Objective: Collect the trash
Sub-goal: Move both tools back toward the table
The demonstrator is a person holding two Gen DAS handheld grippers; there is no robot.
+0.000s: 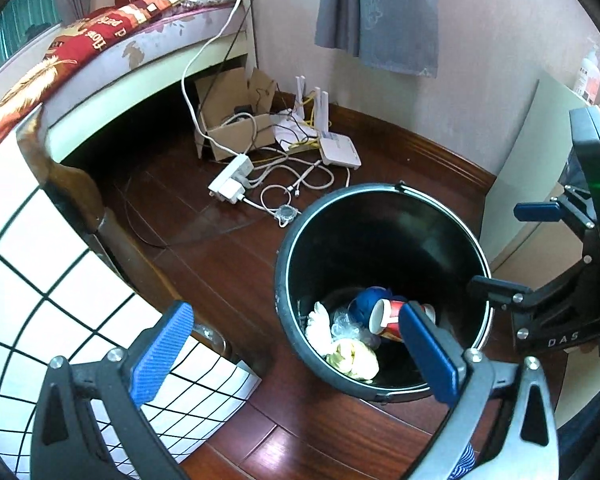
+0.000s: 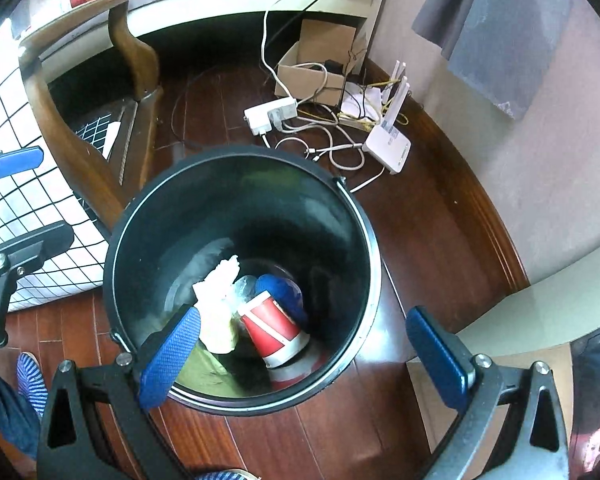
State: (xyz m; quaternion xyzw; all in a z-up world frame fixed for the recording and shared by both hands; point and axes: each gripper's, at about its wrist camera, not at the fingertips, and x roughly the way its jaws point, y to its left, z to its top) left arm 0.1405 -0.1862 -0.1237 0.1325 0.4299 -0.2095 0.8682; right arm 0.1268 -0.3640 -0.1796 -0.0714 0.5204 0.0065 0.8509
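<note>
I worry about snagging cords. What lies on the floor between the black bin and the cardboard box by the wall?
Between the bin and box: a white power strip and looped cables, clearest in the right wrist view.

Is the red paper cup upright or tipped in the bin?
Tipped: the red paper cup lies on its side among trash in the black bin.

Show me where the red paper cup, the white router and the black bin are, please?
red paper cup (image 2: 274,330), right wrist view, on its red-and-white side wall.
white router (image 1: 339,151), left wrist view, on its flat top.
black bin (image 2: 148,208), right wrist view, on its inner wall near the rim.
</note>
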